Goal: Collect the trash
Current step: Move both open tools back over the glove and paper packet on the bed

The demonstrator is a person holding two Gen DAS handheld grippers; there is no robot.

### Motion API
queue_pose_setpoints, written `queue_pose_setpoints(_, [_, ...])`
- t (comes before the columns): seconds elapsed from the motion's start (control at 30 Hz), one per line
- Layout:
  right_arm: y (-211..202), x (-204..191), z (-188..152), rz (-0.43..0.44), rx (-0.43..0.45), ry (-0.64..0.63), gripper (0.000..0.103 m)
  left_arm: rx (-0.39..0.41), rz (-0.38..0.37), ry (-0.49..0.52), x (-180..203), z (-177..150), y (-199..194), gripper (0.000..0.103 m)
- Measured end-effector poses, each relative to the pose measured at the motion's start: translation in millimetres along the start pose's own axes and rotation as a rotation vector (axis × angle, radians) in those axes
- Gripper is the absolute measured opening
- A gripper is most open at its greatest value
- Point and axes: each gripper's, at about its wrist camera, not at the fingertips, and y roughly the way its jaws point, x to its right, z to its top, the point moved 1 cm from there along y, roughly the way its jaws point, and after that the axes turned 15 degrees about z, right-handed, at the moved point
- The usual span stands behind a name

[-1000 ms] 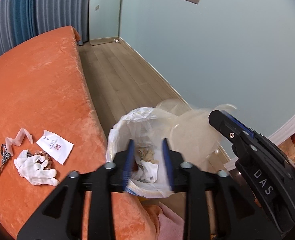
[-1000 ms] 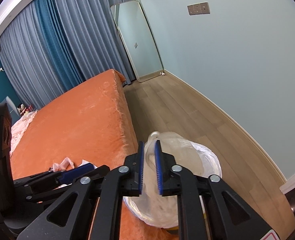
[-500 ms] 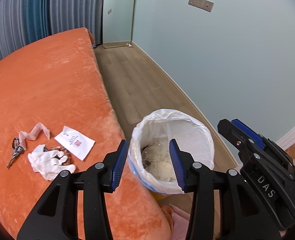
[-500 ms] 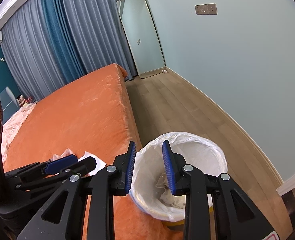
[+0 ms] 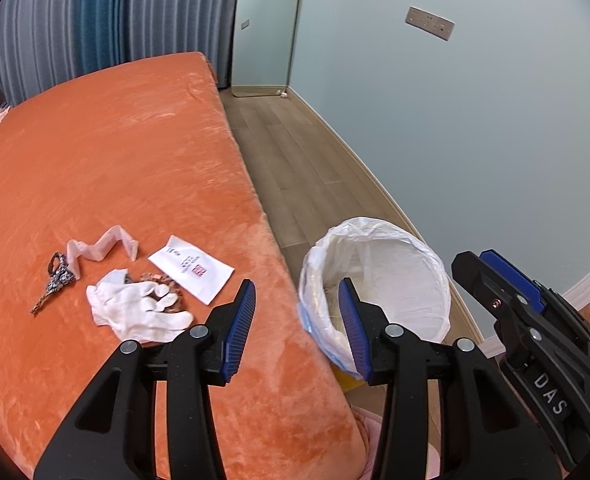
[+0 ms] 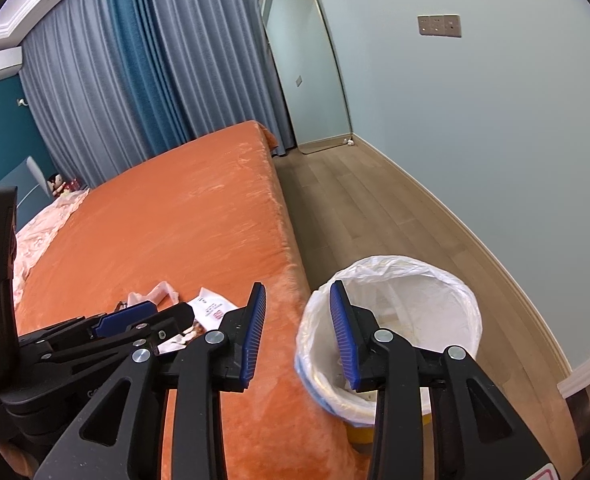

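The leftover trash lay in a small cluster on the orange velvety bed cover [image 5: 135, 152], near the edge that faced the floor. Closest to that edge was a flat white paper packet with a red stamp [image 5: 191, 269], its long axis slanting from the far left down toward the near right. Just beside it, on the side away from the bin, sprawled a limp white cloth glove [image 5: 135, 310], fingers pointing toward the packet, with some brownish scraps [image 5: 163, 280] showing between the two. Farther in lay a crumpled pale pink strip [image 5: 99, 249] and a small patterned dark wrapper [image 5: 57, 276].

Off the bed edge, on the wooden floor, stood the round bin lined with a white plastic bag [image 5: 375, 236].

The left gripper [image 5: 297, 324] hung above the bed edge with its jaws parted and nothing between them; the cluster sat ahead and to its left, the bin to its right. The right gripper [image 6: 297, 330] had just been opening, jaws apart and empty, over the gap between bed and bin; from its view the left gripper half hid the trash.

I judged the left hand plainly nearer, with the glove or packet the likely next pick, reached by swinging left and down.
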Motion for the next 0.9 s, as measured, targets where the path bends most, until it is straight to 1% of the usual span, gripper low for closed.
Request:
queue_pose_setpoints(0.3, [17, -21, -15, 0.022, -0.044, -0.018, 0.034, -0.024, 0.036, -0.058, -40, -10, 8, 0.041])
queue_pose_setpoints(0.77, [61, -56, -44, 0.066, -0.141, -0.038, 0.034, -0.114, 0.120, -0.180, -127, -40, 41, 0.041])
queue_pose_setpoints(0.8, [65, -58, -46, 0.068, -0.148, -0.040, 0.034, -0.122, 0.122, -0.190, -132, -42, 44, 0.042])
queue_pose_setpoints(0.87, [73, -64, -51, 0.074, -0.166, -0.046, 0.034, -0.139, 0.131, -0.212, -145, -48, 50, 0.048])
queue_pose_setpoints(0.9, [78, -67, -54, 0.076, -0.175, -0.051, 0.034, -0.142, 0.136, -0.219, -150, -50, 53, 0.049])
